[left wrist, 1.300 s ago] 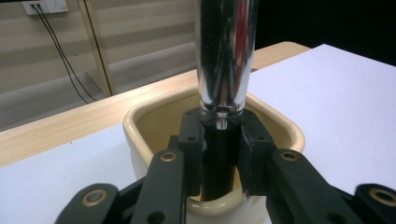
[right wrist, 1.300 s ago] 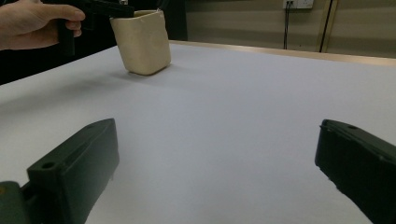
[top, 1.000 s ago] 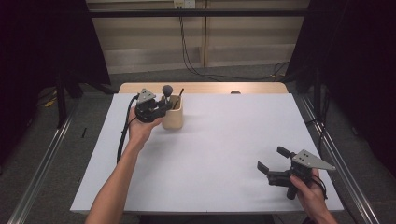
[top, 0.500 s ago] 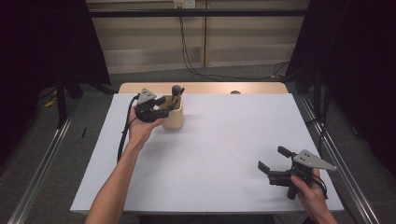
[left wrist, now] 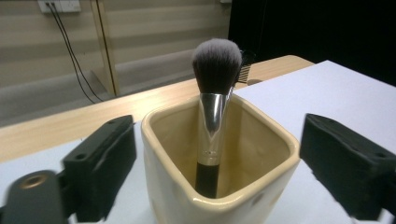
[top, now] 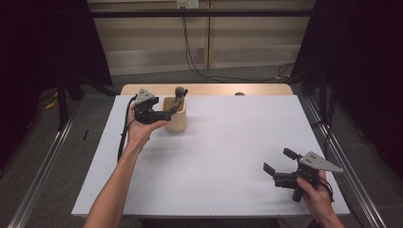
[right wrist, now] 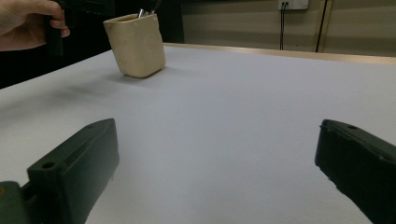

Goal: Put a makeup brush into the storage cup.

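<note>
Left gripper at the cup, jaws spread wide to either side of it; one brush stands inside.

One cream square cup sits near the far left of the white table, holding one brush, bristles up, leaning on the far wall. In the left gripper view the jaws flank the cup without touching it. Right gripper rests released near the table's near right edge, well apart, jaws gaping over bare surface. Against the picture a second ago, the left gripper has released the brush, which now rests in the cup.
</note>
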`<action>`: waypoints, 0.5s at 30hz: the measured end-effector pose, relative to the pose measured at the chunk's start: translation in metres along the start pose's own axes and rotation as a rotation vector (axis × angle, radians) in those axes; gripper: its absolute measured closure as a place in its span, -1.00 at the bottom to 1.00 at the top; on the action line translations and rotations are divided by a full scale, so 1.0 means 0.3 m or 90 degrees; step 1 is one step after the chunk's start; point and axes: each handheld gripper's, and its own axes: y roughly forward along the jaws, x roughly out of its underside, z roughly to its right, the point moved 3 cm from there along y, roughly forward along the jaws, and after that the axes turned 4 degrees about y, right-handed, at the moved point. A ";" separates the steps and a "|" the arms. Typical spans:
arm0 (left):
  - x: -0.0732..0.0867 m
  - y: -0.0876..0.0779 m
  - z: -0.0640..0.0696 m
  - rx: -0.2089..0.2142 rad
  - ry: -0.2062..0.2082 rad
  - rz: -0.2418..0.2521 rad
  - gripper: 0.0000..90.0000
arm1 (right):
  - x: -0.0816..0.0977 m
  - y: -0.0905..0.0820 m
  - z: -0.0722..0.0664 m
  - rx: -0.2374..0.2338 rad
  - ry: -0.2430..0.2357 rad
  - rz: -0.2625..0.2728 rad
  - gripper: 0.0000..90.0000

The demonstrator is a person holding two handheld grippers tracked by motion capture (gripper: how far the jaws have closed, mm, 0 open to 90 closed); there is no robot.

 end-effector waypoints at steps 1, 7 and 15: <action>-0.002 -0.005 -0.001 0.000 0.002 0.003 -0.81 | 0.000 0.000 0.000 0.001 0.000 0.000 -1.00; -0.015 -0.036 0.016 0.016 -0.005 0.015 -0.90 | -0.002 -0.009 0.000 0.006 -0.001 0.003 -1.00; -0.014 -0.094 0.030 0.022 0.016 0.034 -0.95 | -0.004 -0.010 -0.007 0.011 -0.006 0.004 -1.00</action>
